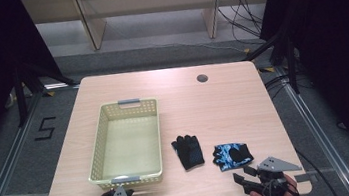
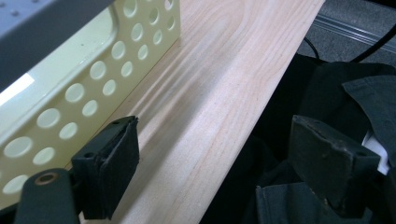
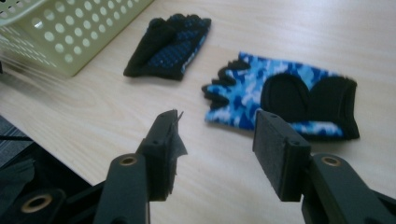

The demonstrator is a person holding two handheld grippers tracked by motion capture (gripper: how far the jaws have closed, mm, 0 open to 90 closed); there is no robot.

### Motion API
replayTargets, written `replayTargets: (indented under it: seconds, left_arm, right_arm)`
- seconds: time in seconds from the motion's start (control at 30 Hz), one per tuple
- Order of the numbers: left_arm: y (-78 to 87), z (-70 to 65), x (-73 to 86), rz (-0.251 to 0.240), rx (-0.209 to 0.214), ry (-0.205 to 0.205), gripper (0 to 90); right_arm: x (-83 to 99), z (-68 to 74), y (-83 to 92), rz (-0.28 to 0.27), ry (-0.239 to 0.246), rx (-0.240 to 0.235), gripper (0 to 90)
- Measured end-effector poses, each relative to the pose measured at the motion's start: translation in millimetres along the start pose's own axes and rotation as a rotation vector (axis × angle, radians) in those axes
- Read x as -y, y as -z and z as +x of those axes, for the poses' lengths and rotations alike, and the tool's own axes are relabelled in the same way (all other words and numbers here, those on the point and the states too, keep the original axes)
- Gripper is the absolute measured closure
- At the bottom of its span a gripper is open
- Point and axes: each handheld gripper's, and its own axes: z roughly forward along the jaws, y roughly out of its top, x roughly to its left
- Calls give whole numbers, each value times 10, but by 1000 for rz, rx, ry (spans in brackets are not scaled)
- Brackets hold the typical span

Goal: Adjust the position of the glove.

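Observation:
A blue camouflage glove (image 1: 232, 155) (image 3: 285, 97) lies palm up on the table's front right. A black glove (image 1: 188, 150) (image 3: 169, 45) lies just left of it. A pale yellow perforated basket (image 1: 125, 143) (image 2: 70, 88) stands empty on the left half. My right gripper (image 1: 245, 176) (image 3: 219, 149) is open just in front of the blue glove, nothing between its jaws. My left gripper (image 1: 123, 192) (image 2: 219, 163) is open at the table's front edge, beside the basket's near wall.
The wooden table (image 1: 214, 108) has a round cable hole (image 1: 202, 78) at the back right. Floor rails (image 1: 312, 126) run along both sides. Dark cloth (image 2: 336, 102) hangs below the table's front edge in the left gripper view.

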Motion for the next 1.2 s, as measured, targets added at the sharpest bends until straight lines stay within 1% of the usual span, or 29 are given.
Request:
replayTargets:
  seconds: [0.03,0.07,0.1,0.13,0.17,0.2,0.23,0.27,0.3,0.33,0.4,0.43,0.47,0.5,0.53,0.57,0.6,0.63,0.73,0.83,0.9,0.93,0.97,1.03,1.07,1.1,1.13,1.17,1.2]
  left_arm:
    - [-2,-1,-2,-2,1,2,163]
    - [7,-5,-5,-2,-3,4,163]
    - [5,0,-6,0,-4,1,163]
    - [0,2,-5,-3,-5,1,163]
    - [4,2,-5,-1,-13,-3,163]
    - [3,0,-4,-3,-14,-3,163]
    - [3,0,-4,-3,-14,-3,163]
    - [-2,4,-3,3,2,1,162]
    - [11,6,-4,6,-10,-4,163]
    - [9,9,-2,2,-12,-4,163]
    - [4,13,-2,2,-4,4,163]
    - [5,14,-1,3,-4,1,163]
    - [5,13,0,3,-5,1,163]
    - [11,16,-2,5,-14,-3,163]
    - [3,12,0,-1,-6,6,163]
    - [8,8,-1,1,-10,5,163]
    - [5,8,2,-2,-9,5,163]
    - [6,8,2,-1,-9,4,163]
    - [13,14,-3,1,-17,-1,163]
    - [2,12,0,-3,-7,4,163]
    - [8,7,-1,-3,-10,7,163]
    - [15,13,-3,2,-17,-2,163]
    - [12,12,2,-7,-16,2,163]
    - [13,13,2,-8,-16,6,163]
    - [15,14,2,-7,-9,10,163]
    - [21,16,0,-9,-6,13,163]
    - [22,15,0,-10,-5,14,163]
    - [21,14,0,-10,-3,13,163]
    - [21,14,-1,-10,-5,15,163]
  right_arm:
    - [-38,20,-15,8,2,9,522]
    - [-70,59,-39,8,-22,0,528]
    - [-110,39,-74,5,20,-2,529]
    - [-136,80,-115,4,-12,-2,529]
    - [-178,63,-148,12,15,-9,529]
    - [-209,63,-191,6,24,-1,529]
    - [-247,65,-227,11,27,-6,529]
    - [-287,118,-257,22,-16,1,529]
    - [-321,82,-295,16,33,-1,532]
    - [-354,86,-339,10,42,-5,538]
    - [-425,96,-412,25,37,-8,546]
    - [-454,95,-453,32,45,-5,562]
    - [-479,103,-500,36,41,-8,572]
    - [-502,110,-535,59,38,-2,573]
    - [-520,117,-572,70,33,4,578]
    - [-537,111,-620,72,37,-3,578]
    - [-550,146,-649,85,0,-1,580]
    - [-572,116,-689,85,40,9,581]
    - [-629,126,-781,91,55,11,581]
    - [-694,158,-877,108,57,17,586]
    - [-713,173,-907,123,50,19,587]
    - [-751,193,-998,138,33,12,588]
    - [-764,196,-1030,145,30,12,588]
    - [-777,196,-1071,151,38,13,587]
    - [-795,177,-1155,163,30,13,587]
    - [-803,148,-1194,154,46,8,588]
    - [-802,141,-1224,143,31,4,591]
    - [-811,147,-1232,164,1,14,592]
    - [-816,133,-1251,173,1,15,593]
